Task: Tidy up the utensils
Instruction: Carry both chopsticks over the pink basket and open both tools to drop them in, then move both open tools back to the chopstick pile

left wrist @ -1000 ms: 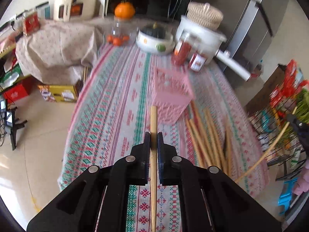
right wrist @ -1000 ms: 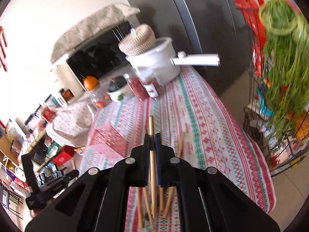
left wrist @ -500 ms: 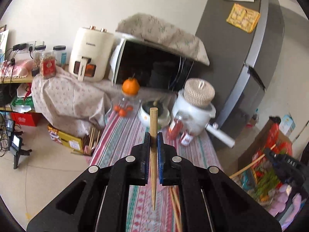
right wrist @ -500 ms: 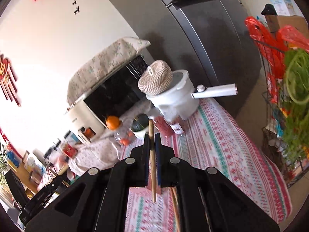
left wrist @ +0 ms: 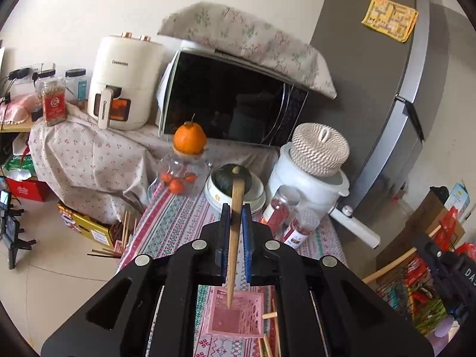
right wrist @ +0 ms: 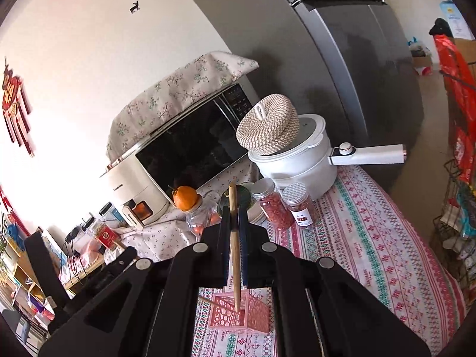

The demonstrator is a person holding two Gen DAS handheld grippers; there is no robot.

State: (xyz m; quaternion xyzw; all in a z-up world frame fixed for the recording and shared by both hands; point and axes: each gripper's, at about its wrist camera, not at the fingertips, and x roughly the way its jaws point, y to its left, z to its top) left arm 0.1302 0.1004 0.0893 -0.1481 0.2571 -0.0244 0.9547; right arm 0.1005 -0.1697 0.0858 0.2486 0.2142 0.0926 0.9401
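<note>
- Directly below each claw sits the goal: the left claw (left wrist: 235, 217) is pinched tight on a wooden chopstick (left wrist: 233, 244) that runs along the fingers, its thin tip hanging over the open mouth of the pink basket (left wrist: 238, 316).
- Likewise the right claw (right wrist: 234, 223) is clamped on a second chopstick (right wrist: 235, 255), whose lower end shows inside the pink basket's rim (right wrist: 242, 312), though the fisheye view makes it hard to say whether the tip is within the walls or just above them.
- Both sticks stand steep, long axis close to the basket's drop line; judged from this, neither hand is clearly the nearer, and a short lowering before release is what each calls for.
- Loose chopsticks (left wrist: 272, 330) lie on the striped worktop (right wrist: 372, 232) just beside the basket's right wall.
- Jars (right wrist: 272, 205), a white pot (right wrist: 297, 160) and a bowl stand well behind, leaving open cloth around the basket.
</note>
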